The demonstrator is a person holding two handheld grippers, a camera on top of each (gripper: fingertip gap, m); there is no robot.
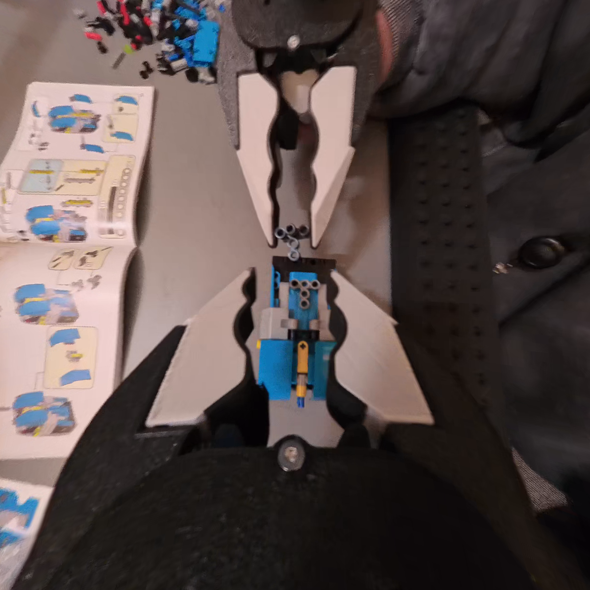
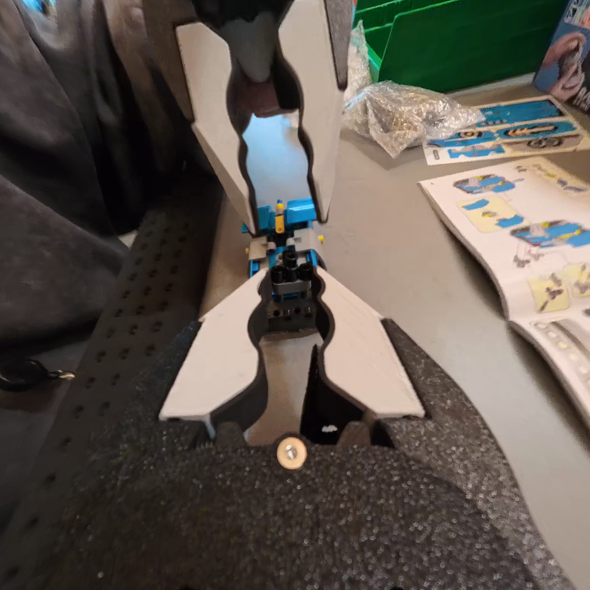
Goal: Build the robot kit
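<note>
Grey desk (image 1: 191,191); open manual (image 1: 64,223) toward one edge, loose parts (image 1: 159,35) beyond it. Left gripper (image 1: 295,274) clamps model (image 1: 295,354) by its blue flanks above mid-desk. Right gripper (image 2: 289,274) pinches small T-piece (image 1: 292,238), tips facing. Judged light, stiff, snap-joints fragile; hold by solid flanks.

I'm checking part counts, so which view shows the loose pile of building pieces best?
The left wrist view: the pile of loose pieces lies at the top left on the grey table, beyond the open instruction booklet, blurred but whole. The right wrist view does not show it, only a crumpled clear bag.
</note>
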